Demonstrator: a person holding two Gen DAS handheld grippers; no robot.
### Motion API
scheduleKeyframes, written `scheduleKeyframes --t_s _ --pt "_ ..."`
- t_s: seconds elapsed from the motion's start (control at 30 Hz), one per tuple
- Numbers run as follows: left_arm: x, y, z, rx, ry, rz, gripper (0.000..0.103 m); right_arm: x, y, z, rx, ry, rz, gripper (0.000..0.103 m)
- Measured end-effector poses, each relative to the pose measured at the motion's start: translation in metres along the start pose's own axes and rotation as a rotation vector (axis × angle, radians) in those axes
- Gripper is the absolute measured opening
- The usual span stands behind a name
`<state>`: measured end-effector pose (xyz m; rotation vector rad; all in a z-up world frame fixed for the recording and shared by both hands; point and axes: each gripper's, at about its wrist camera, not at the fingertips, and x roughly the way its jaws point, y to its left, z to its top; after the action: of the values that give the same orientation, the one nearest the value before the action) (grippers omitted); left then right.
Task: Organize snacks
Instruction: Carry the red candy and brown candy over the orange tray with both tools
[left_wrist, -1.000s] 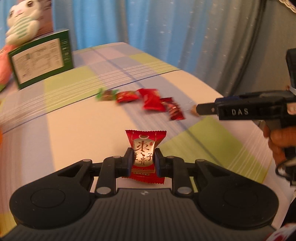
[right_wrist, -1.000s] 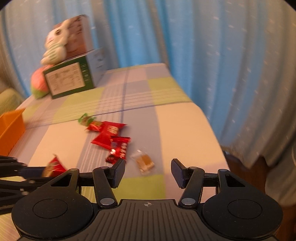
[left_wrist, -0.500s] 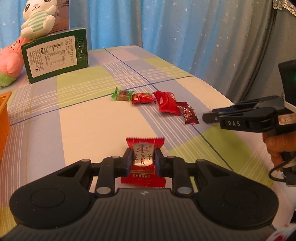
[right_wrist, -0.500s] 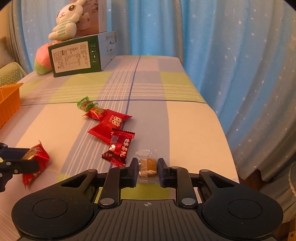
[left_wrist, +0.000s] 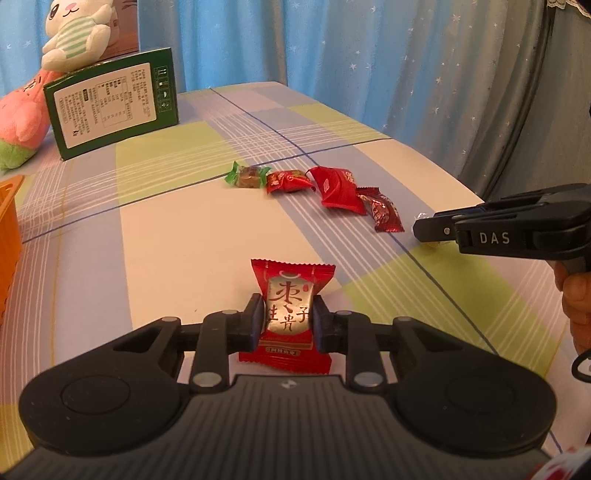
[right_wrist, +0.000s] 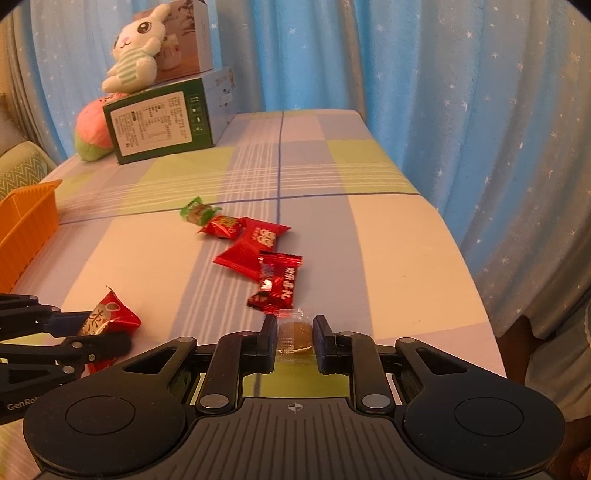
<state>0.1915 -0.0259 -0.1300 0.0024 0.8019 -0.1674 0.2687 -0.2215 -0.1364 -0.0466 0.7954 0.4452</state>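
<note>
Since a second ago the right gripper (right_wrist: 294, 341) has gone from fingers wide apart above the desk (right_wrist: 399, 251) to fingers clamped on the clear-wrapped brown candy (right_wrist: 294, 335); the left gripper (left_wrist: 289, 320) has not shifted and keeps its hold.

From the left wrist view, the fingers are pressed on both flanks of the red date candy (left_wrist: 288, 314), which stands upright between them, its long axis running up and away from the fingers and its crimped top edge clear above them. The orange basket (left_wrist: 8, 236) shows only as a rim at the far left edge, well to the left of these fingers and closer to this hand than to the other. Ahead and to the right lies a row of loose sweets: the green-wrapped candy (left_wrist: 246, 175), a small red candy (left_wrist: 289, 181), a larger red packet (left_wrist: 338, 190) and a dark red candy (left_wrist: 382, 209). At the right edge, the right gripper (left_wrist: 424, 229) reaches in sideways; what it grips is mostly hidden here, only a pale scrap of wrapper seems to show at its tips.

From the right wrist view, the clear-wrapped candy sits squarely between the fingers, its long axis pointing forward, the dark red candy (right_wrist: 277, 281) just beyond its far end. The basket (right_wrist: 27, 221) lies far to the left of these fingers, beyond the left gripper (right_wrist: 86, 334) and its red date candy (right_wrist: 107, 319). So the carry to the basket looks shorter for the left hand, and the right must probably cross behind or after it.
</note>
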Motion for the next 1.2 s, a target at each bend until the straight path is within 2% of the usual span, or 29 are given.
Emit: scheduleKeyframes --t_s 0.4,0.77,1.03,1.2 --pt "-0.046 0.003 -0.009 -0.072 -0.004 0.026 0.022 -0.033 0.036 -0.022 0.031 -0.034 0.026 0.02" --pt "-0.109 0.011 -0.024 -0.137 -0.018 0.045 0.022 -0.081 0.08 -0.051 0.085 -0.051 0.049 0.02" --pt "-0.159 0.024 -0.032 -0.195 -0.047 0.065 0.022 -0.127 0.12 -0.048 0.106 -0.091 0.075 0.02" --pt "-0.192 0.034 -0.037 -0.22 -0.07 0.091 0.022 -0.151 0.143 -0.039 0.077 -0.12 0.103 0.02"
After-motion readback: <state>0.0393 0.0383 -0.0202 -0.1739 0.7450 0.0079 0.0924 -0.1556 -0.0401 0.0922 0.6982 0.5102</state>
